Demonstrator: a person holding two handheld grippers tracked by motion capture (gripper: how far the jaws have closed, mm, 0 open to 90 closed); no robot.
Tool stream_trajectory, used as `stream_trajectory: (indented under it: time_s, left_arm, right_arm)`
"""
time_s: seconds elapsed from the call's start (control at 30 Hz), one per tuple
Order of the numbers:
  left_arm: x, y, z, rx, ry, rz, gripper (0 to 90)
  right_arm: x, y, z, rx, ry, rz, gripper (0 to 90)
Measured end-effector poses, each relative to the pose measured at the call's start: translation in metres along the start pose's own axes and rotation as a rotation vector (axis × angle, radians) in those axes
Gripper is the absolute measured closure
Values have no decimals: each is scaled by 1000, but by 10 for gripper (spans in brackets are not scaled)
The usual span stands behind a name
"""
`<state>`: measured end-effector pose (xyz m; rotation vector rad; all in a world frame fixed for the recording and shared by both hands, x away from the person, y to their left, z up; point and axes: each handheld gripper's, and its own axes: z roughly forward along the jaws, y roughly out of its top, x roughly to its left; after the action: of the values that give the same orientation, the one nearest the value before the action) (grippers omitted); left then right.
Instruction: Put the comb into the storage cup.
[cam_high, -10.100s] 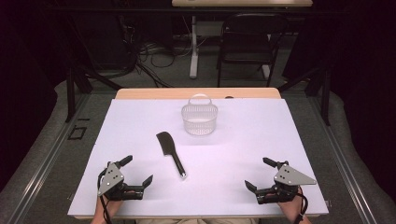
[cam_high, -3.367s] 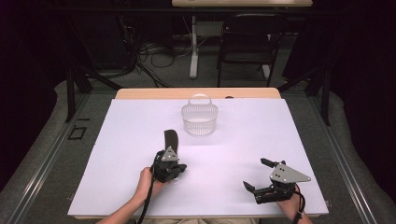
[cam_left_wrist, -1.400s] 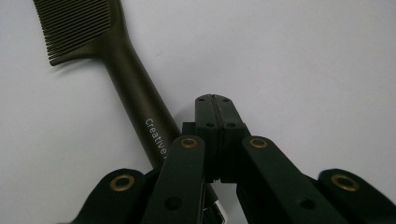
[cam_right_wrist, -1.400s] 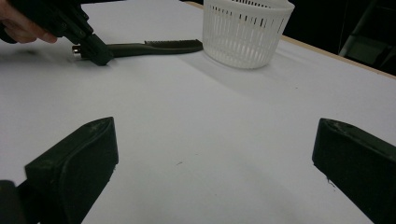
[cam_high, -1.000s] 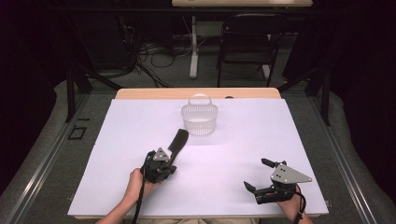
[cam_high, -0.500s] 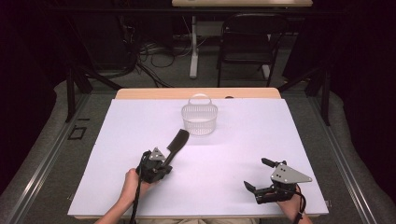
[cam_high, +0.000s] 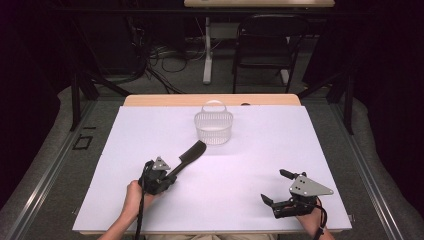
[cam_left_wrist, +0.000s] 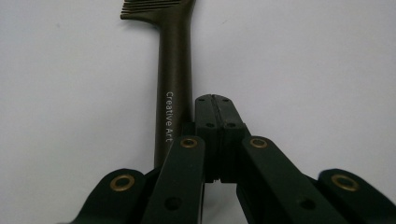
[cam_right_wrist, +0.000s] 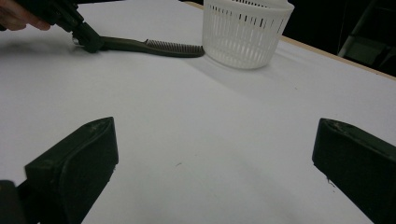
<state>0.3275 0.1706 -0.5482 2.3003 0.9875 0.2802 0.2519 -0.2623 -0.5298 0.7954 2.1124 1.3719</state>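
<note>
Left gripper (cam_high: 167, 177) clamps the comb (cam_high: 189, 154) by its handle, teeth aimed at the basket (cam_high: 214, 127). The end grip may let it pivot and slip. Right gripper (cam_high: 280, 189) rests released on the surface (cam_high: 250, 165).

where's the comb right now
In the high view the comb is left of centre on the table, its handle at the left gripper, its toothed end pointing toward the white basket.

Open right tongs (cam_right_wrist: 215, 163); comb (cam_right_wrist: 154, 46) beside white basket (cam_right_wrist: 245, 30).
</note>
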Motion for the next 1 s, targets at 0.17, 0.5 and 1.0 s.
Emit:
stream_trajectory:
  time_s: [0.17,0.5,1.0]
  left_arm:
    - [2,0,-1,-1,9,-2,897]
    - [2,3,-11,-45,-27,4,717]
    - [9,24,-9,27,9,57,157]
  right_arm:
    - [0,0,0,1,2,1,0]
    - [0,0,1,8,9,2,0]
    - [-1,-2,3,18,14,3,0]
